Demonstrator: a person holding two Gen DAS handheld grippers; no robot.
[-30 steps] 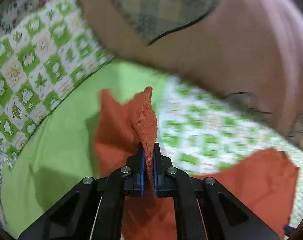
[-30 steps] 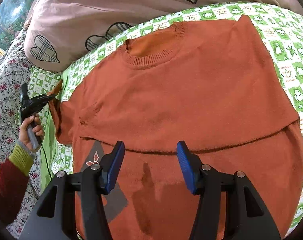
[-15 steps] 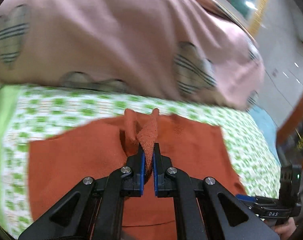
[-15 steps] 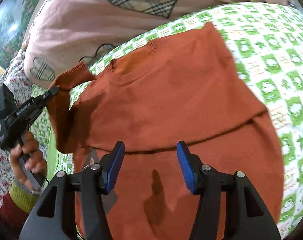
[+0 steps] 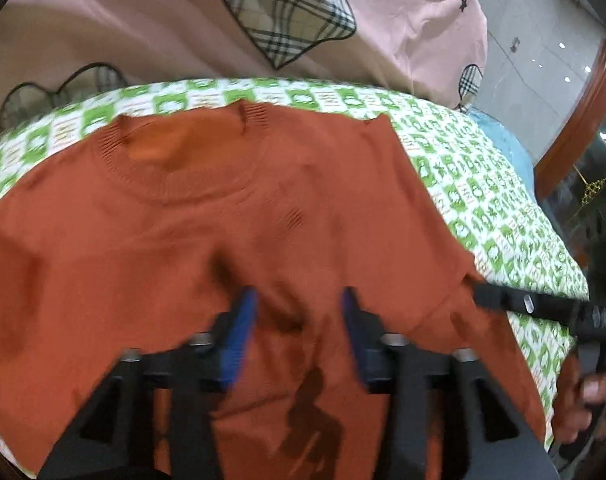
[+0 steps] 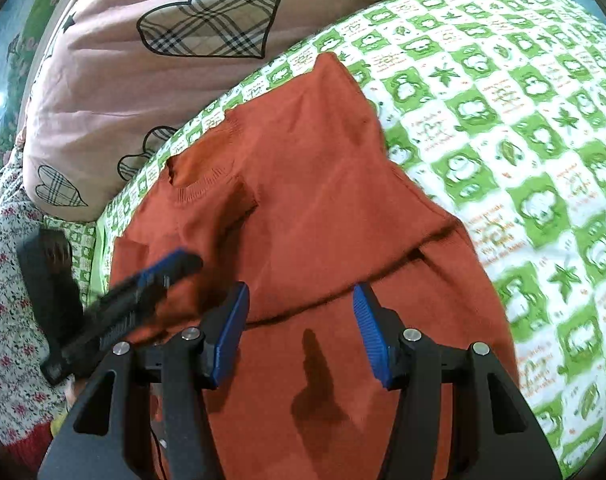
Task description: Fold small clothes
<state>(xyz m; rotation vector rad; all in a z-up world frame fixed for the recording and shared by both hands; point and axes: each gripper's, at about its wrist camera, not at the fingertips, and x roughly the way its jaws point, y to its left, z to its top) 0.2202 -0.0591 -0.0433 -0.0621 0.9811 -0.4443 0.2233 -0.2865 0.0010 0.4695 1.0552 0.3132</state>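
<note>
Orange sweater (image 6: 311,208) lies flat on green-checked sheet (image 6: 523,128), below pink pillow (image 6: 143,92). Left gripper (image 5: 299,332) jaws opening, nothing between; right gripper (image 6: 301,332) spread, empty. Soft, limp knit; pinch hem or sleeve cuff.

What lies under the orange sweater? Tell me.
A green-and-white checked sheet shows around the sweater on its right and behind its collar, so the sweater lies on it. The sheet directly under the sweater is covered and cannot be seen.

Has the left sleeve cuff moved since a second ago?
Yes. In the right wrist view the cuff went from beside the floral sheet in across the sweater chest, by the collar. Left gripper jaws are opening, empty.
</note>
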